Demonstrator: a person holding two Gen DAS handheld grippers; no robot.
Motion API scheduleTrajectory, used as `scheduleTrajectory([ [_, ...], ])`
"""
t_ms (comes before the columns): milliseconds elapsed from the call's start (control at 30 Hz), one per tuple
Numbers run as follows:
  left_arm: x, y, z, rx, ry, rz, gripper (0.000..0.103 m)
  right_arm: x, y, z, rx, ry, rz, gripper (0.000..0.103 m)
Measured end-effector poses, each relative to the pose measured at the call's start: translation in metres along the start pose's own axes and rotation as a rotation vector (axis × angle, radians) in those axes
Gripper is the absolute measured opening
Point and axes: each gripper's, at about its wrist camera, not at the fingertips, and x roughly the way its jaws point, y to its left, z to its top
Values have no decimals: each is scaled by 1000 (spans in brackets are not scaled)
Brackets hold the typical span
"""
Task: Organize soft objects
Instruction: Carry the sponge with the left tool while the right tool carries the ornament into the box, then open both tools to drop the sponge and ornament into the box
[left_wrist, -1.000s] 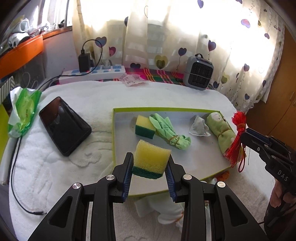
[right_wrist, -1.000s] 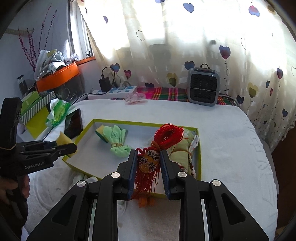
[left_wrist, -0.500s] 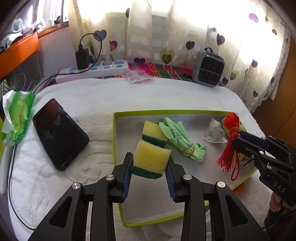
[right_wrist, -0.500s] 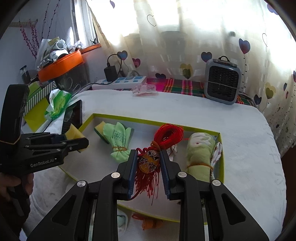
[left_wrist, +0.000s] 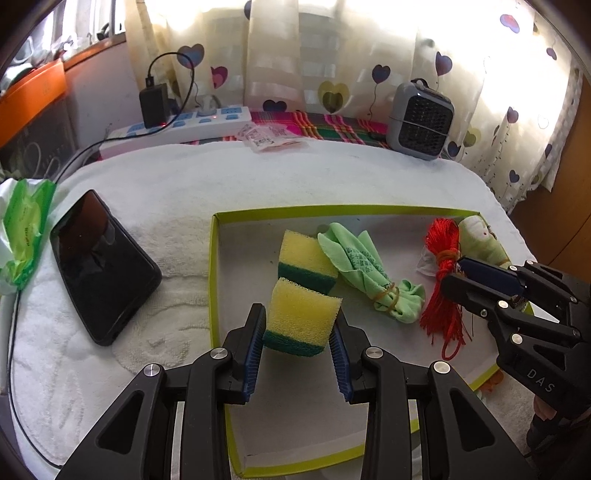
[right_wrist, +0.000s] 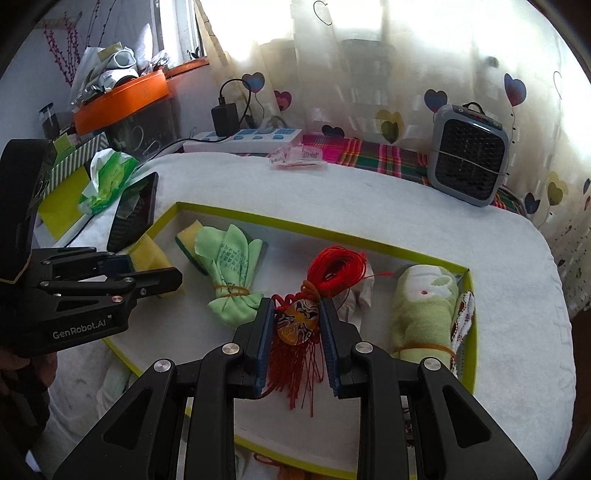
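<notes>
In the left wrist view the left gripper (left_wrist: 298, 325) pinched a yellow sponge (left_wrist: 301, 317) over the tray (left_wrist: 213, 258), best lowered beside the resting sponge (left_wrist: 305, 260); in the right wrist view the right gripper (right_wrist: 296, 326) clamped the red tassel (right_wrist: 298, 325), needing a gentle, flat release.

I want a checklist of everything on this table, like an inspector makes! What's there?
Surface: white towel covers the table.
Job's things: green-rimmed tray holds a sponge, a tied green cloth and a rolled green towel.
Clutter: phone, green tissue pack, small packet.
Grippers: left gripper shut on a second sponge; right gripper shut on a red tassel, both over the tray.
Cables: charger cord at the power strip; black cable at the left edge.
Surroundings: heart curtains, small heater.
</notes>
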Motion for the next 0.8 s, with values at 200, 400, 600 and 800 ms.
scheduleTrajectory([
  [200, 3, -3, 2, 8, 8, 0, 32, 7, 2, 1, -7, 6, -3, 27],
  [400, 5, -2, 2, 7, 11, -1, 33, 11, 0, 0, -2, 20, -6, 27],
  [600, 4, -4, 2, 10, 8, 4, 38, 11, 0, -1, 1, 20, -21, 28],
  [800, 3, -7, 1, 11, 2, 3, 48, 10, -1, -2, 14, 18, -27, 33],
])
